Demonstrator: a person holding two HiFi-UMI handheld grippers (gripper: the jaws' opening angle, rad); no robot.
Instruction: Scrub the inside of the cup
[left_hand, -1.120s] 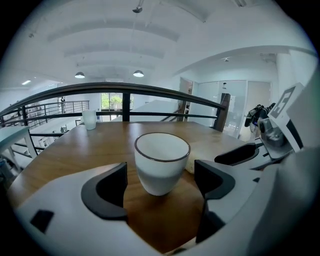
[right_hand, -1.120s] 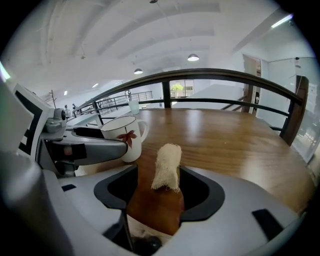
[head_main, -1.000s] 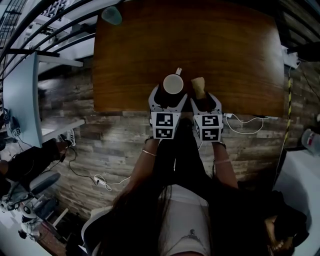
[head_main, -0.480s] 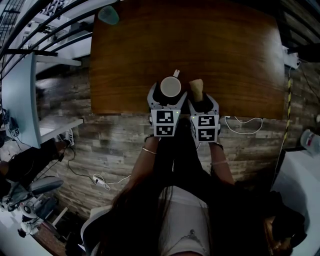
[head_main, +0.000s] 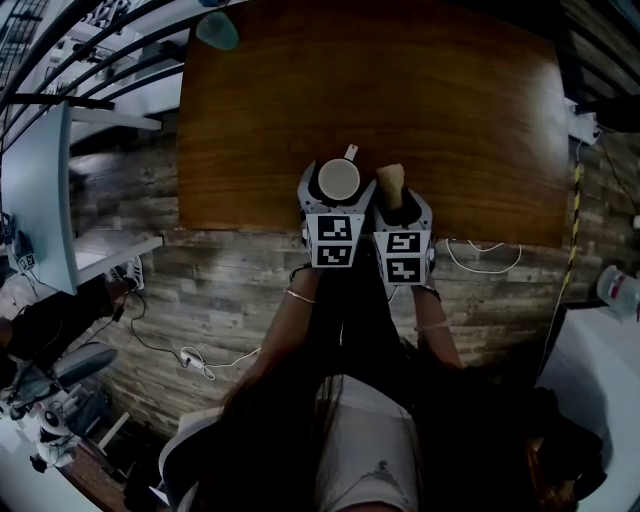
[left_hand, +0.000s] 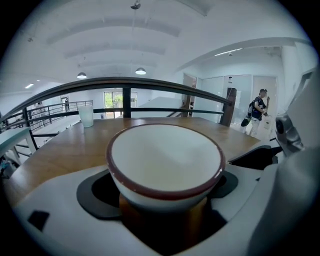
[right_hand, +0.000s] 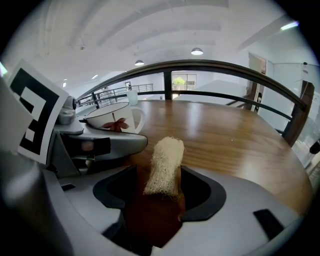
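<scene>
A white cup (head_main: 339, 180) with a dark red rim and a flower print stands on the wooden table (head_main: 450, 100) near its front edge. My left gripper (head_main: 338, 193) reaches around it, one jaw on each side. In the left gripper view the cup (left_hand: 165, 160) fills the gap between the jaws. These jaws have just been opening, and the pads do not seem to press on the cup. My right gripper (right_hand: 162, 192) is shut on a pale loofah sponge (right_hand: 165, 165), which it holds upright just right of the cup (right_hand: 112, 119). The sponge (head_main: 391, 178) shows in the head view too.
A pale green tumbler (head_main: 218, 30) stands at the table's far left corner. A white cable (head_main: 480, 255) hangs below the front edge at the right. A dark railing (left_hand: 150, 85) runs behind the table. A person (left_hand: 259, 112) stands far off at the right.
My left gripper has slid forward, so the cup now sits between its jaws rather than ahead of them. The right gripper with the sponge has hardly moved.
</scene>
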